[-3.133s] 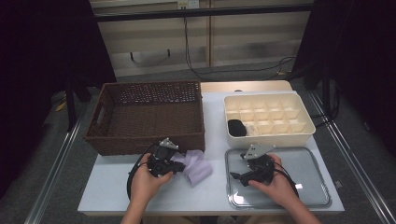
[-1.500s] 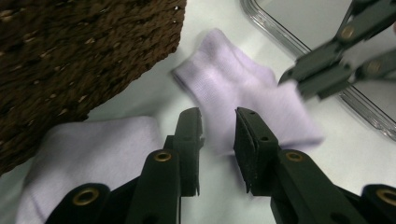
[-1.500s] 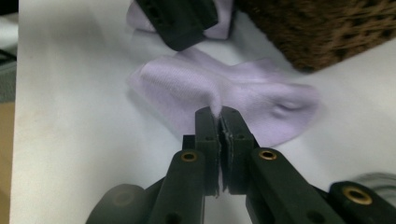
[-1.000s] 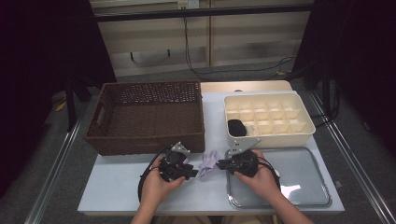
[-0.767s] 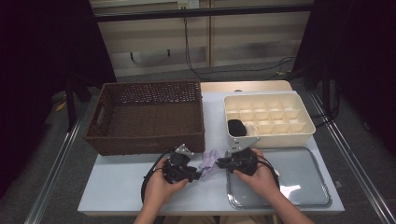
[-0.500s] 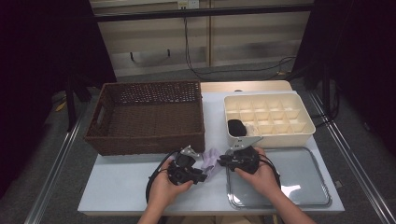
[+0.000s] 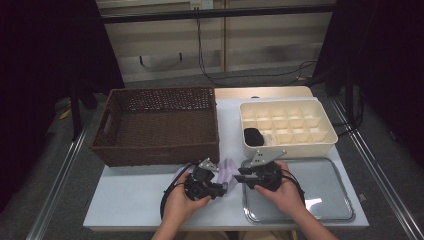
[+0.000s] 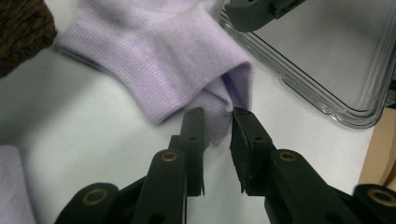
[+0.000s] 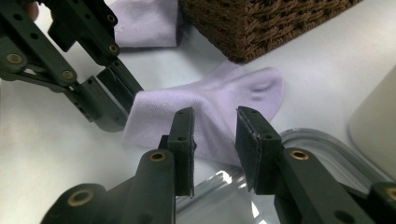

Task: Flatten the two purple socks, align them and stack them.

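Observation:
A lavender sock point(image 7: 229, 169) lies on the white table between the basket and the tray. My left gripper point(image 8: 217, 126) has just been closing, and its pads now pinch a folded corner of the sock point(image 8: 173, 65). From the right gripper view, the left gripper point(image 9: 123, 100) grips the cuff end of the sock point(image 9: 219, 102). My right gripper point(image 9: 215, 121) has just been opening and hovers over the sock's middle, with its pads apart from the fabric. In the high view the left gripper point(image 7: 220, 186) and the right gripper point(image 7: 239, 177) face each other across the sock.
A second lavender sock point(image 9: 144, 23) lies by the brown wicker basket point(image 7: 150, 92). A clear tray point(image 7: 320, 200) sits under the right hand. Behind it stands a cream compartment box point(image 7: 330, 142) with a black item point(image 7: 253, 136) in one cell.
Both hands have drawn together at the sock since the earliest frame. Over the last second the left hand slid a little right toward the right gripper.

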A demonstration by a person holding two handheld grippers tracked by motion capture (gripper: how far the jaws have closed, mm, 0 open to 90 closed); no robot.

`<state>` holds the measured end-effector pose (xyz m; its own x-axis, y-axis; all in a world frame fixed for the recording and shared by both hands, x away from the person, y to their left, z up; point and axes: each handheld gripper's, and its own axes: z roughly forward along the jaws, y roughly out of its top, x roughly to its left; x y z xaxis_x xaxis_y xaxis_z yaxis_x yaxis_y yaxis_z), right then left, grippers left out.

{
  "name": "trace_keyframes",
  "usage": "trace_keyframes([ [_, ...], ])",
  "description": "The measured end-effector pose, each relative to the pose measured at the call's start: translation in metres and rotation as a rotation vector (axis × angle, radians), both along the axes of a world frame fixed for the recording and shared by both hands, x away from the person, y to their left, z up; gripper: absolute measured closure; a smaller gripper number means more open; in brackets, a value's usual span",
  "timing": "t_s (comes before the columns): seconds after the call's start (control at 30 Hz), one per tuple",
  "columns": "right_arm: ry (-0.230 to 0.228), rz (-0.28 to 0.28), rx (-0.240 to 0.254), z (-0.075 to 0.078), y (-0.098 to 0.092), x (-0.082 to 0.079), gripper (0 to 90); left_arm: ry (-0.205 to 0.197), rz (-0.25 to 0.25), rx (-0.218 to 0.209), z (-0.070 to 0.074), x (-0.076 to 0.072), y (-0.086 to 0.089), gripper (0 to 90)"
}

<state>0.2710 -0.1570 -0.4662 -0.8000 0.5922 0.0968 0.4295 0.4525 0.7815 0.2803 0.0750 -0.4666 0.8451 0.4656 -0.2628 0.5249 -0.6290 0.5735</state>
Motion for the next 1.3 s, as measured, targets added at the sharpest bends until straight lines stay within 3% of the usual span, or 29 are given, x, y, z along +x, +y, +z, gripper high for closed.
trace_keyframes([
  [0.13,0.007,0.001,0.011,0.0,-0.004,-0.005,67.6,0.0,-0.002,0.007,-0.001,0.0,-0.003,87.7],
  [0.3,0.035,0.037,-0.013,-0.005,0.0,-0.01,67.7,-0.011,-0.036,0.03,0.001,0.0,-0.005,89.0],
  [0.47,0.039,0.063,-0.02,-0.006,0.007,-0.011,68.1,0.005,-0.019,-0.03,-0.002,-0.003,-0.011,89.2],
  [0.53,0.03,0.063,-0.015,-0.005,0.01,-0.011,67.6,-0.016,-0.027,-0.015,-0.001,-0.004,-0.013,89.2],
  [0.63,0.024,0.058,-0.009,-0.005,0.01,-0.01,66.7,-0.021,-0.025,-0.031,-0.001,-0.004,-0.014,88.9],
  [0.7,0.024,0.051,-0.003,-0.005,0.008,-0.01,66.4,-0.045,-0.017,-0.016,0.0,-0.005,-0.014,86.4],
  [0.8,0.023,0.043,-0.004,-0.006,0.004,-0.01,65.6,-0.075,0.004,-0.005,0.004,-0.005,-0.009,72.8],
  [0.93,0.025,0.036,0.011,-0.005,-0.001,-0.01,64.0,-0.095,0.03,0.017,0.008,-0.003,0.003,66.3],
  [1.07,0.033,0.029,0.034,-0.003,0.002,-0.012,61.5,-0.106,0.06,0.022,0.01,-0.001,0.014,63.5],
  [1.17,0.034,0.044,0.042,-0.001,0.007,-0.013,58.9,-0.11,0.087,0.002,0.011,0.001,0.018,61.7],
  [1.3,0.038,0.053,0.036,-0.002,0.019,-0.012,56.4,-0.122,0.092,0.012,0.01,0.003,0.02,60.9],
])
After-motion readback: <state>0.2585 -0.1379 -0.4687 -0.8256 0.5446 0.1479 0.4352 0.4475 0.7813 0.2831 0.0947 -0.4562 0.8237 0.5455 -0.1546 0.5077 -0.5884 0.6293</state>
